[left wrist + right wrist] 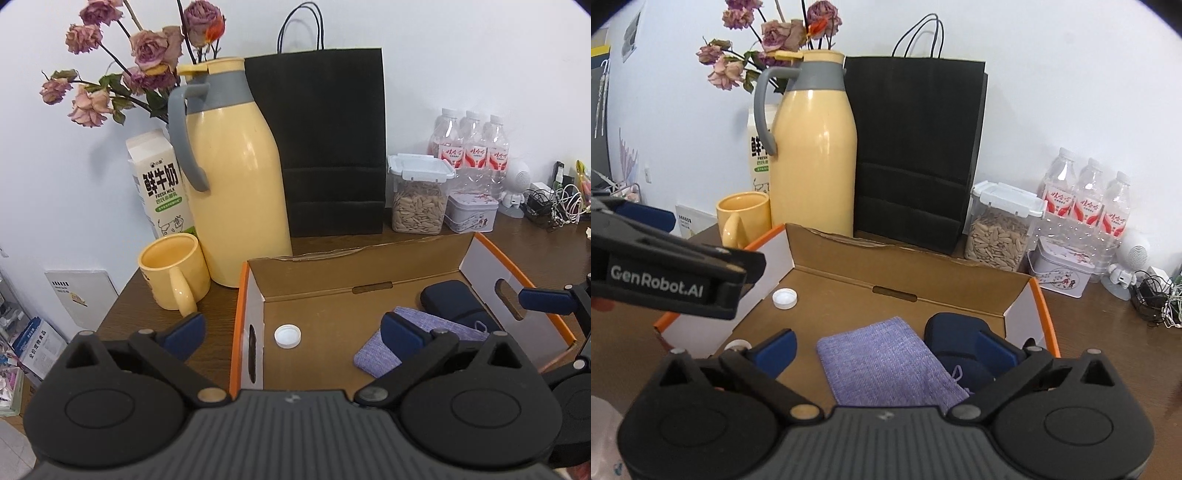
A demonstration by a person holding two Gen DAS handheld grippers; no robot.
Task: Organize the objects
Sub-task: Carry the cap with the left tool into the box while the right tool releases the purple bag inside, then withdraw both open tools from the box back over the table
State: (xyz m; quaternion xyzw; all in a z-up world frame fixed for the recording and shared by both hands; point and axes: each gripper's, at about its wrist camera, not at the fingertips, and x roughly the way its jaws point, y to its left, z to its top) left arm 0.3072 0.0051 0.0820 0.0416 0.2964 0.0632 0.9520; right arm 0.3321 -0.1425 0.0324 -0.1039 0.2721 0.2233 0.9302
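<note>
Between the spread blue pads of the left gripper point(293, 334), whose jaws stand wide apart with nothing clamped, lies the floor of an open cardboard box point(332, 269) with orange-edged white walls. Just ahead of this gripper, a white bottle cap point(287, 335) rests on the box floor. Beyond its right pad point(400, 338) lies a purple cloth pouch point(432, 325), and behind that a dark blue case point(456, 301), touching the pouch.

Seen along the right gripper point(884, 350), also fully spread and holding nothing, the purple pouch point(886, 362) lies between and just ahead of its pads, the dark blue case point(955, 328) against its right finger point(995, 352). The bottle cap point(784, 298) sits ahead and to the left, well apart from the pouch, near the left gripper's body point(665, 273).

Farther ahead of both grippers, outside the box on a brown table point(140, 295), stand a yellow mug point(173, 271), a yellow thermos jug point(231, 177), a milk carton point(159, 184), a black paper bag point(325, 147) and a clear jar of seeds point(419, 195).
</note>
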